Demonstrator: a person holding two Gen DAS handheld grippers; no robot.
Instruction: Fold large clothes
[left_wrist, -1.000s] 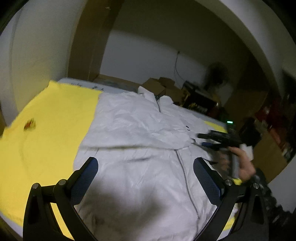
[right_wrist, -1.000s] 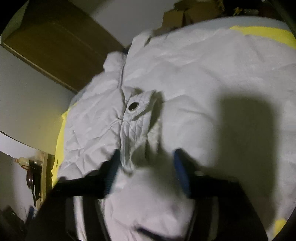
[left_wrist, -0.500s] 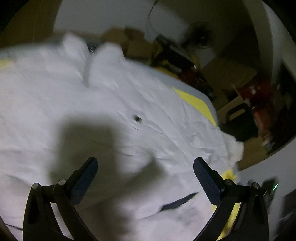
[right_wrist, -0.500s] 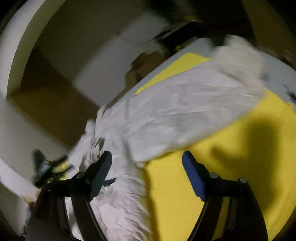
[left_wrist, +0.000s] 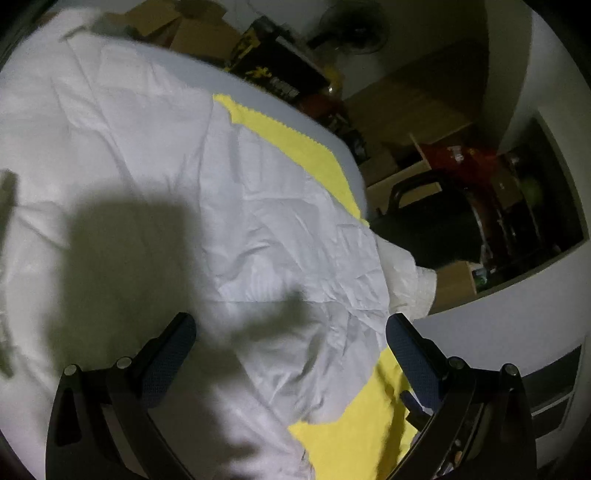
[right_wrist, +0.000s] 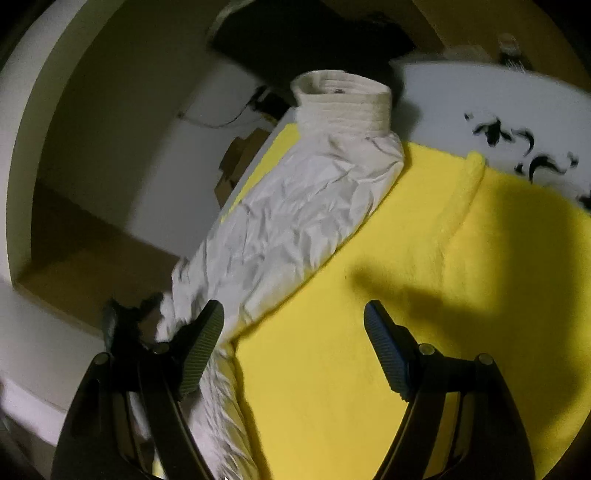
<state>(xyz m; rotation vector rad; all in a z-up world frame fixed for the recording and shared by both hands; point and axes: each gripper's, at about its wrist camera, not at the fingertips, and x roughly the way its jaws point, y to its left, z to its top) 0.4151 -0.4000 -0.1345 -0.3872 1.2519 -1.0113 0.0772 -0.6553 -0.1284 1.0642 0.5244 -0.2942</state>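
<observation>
A crumpled white zip-up jacket (left_wrist: 229, 206) lies spread on a yellow fleece cloth (right_wrist: 424, 332) that covers the desk (right_wrist: 461, 96). Open cardboard boxes (left_wrist: 192, 33) stand past the desk's far edge; what they hold cannot be made out. The left gripper (left_wrist: 290, 334) hangs over the jacket's body, released, jaws wide with nothing between them. The right gripper (right_wrist: 293, 317) is also released, its jaws having just opened further, over bare yellow cloth beside the jacket. Only the right wrist view shows a sleeve ending in a ribbed cuff (right_wrist: 343, 99) at the desk edge. Only the left view shows a standing fan (left_wrist: 351, 26) and cluttered shelves (left_wrist: 480, 166).
</observation>
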